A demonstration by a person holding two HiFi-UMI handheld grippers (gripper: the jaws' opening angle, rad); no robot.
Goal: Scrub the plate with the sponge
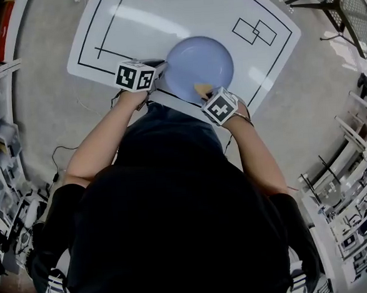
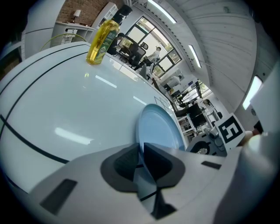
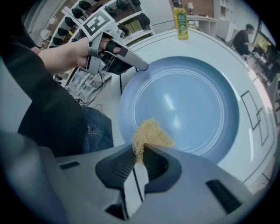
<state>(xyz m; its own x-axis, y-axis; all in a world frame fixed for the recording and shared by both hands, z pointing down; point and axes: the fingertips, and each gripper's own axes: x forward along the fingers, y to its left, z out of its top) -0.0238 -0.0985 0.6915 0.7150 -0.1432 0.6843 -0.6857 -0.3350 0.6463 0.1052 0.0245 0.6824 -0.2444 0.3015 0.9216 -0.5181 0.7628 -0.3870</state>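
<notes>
At the upper centre of the head view, a round pale-blue plate (image 1: 199, 57) lies on the white table (image 1: 131, 21). The left gripper (image 2: 141, 151) has its fingers pinched narrowly on the plate's left rim. The right gripper (image 3: 141, 151) has its fingers clamped on a tan fibrous sponge (image 3: 151, 133), which rests against the plate's lower edge.

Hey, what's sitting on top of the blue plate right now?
A tan sponge, pinched in the right tool, lies over the near side of the plate. The left tool grips its rim. The plate surface under the sponge is hidden.
</notes>
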